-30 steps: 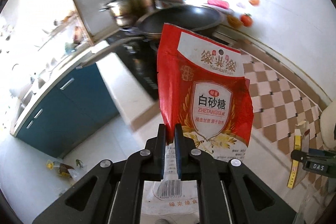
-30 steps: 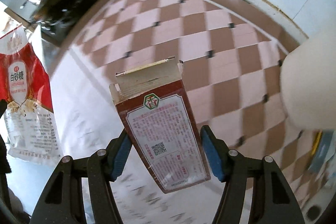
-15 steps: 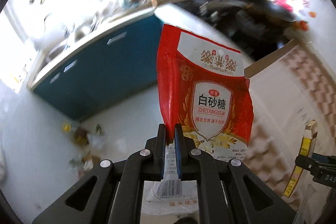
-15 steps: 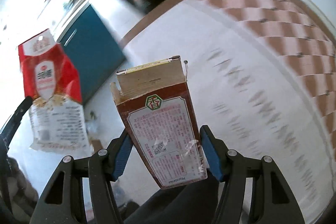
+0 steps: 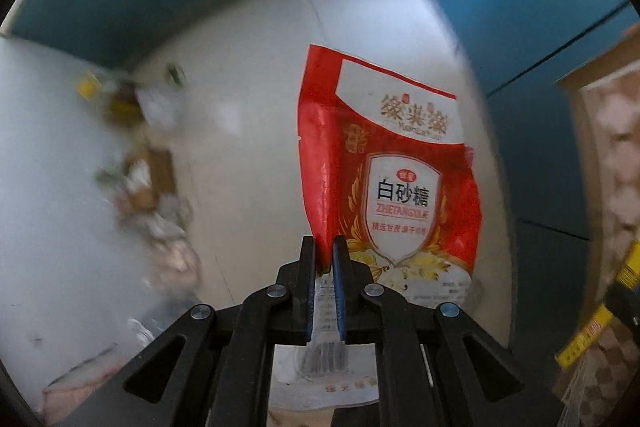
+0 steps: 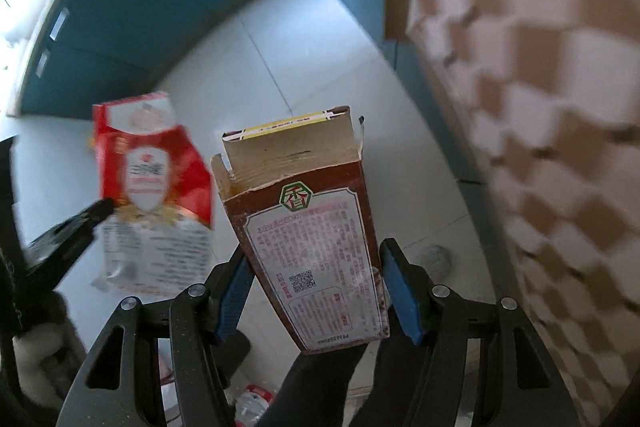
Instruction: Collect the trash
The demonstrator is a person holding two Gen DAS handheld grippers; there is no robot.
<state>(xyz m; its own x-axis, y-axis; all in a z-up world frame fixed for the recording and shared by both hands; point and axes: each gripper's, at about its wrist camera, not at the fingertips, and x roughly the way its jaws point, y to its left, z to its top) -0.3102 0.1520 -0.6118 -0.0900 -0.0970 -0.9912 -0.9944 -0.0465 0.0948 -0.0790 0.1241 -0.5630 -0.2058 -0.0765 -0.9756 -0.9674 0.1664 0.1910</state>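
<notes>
My left gripper (image 5: 324, 259) is shut on the lower left edge of a red and white sugar bag (image 5: 396, 183), which stands upright in front of the camera, above the floor. My right gripper (image 6: 316, 283) is shut on a brown carton (image 6: 312, 227) with its top torn open, gripped by its two sides. The right wrist view also shows the sugar bag (image 6: 148, 179) and the left gripper's dark finger (image 6: 72, 227) to the left of the carton.
A pile of scattered trash (image 5: 148, 167) lies on the pale tiled floor (image 5: 248, 67) at the left. Blue cabinet doors (image 5: 520, 7) stand behind and to the right. A checkered counter surface (image 6: 540, 127) fills the right. A bottle (image 6: 256, 399) lies on the floor below.
Both grippers have swung away from the counter and stove and down toward the floor, each keeping its hold. The trash pile on the floor is now nearer.
</notes>
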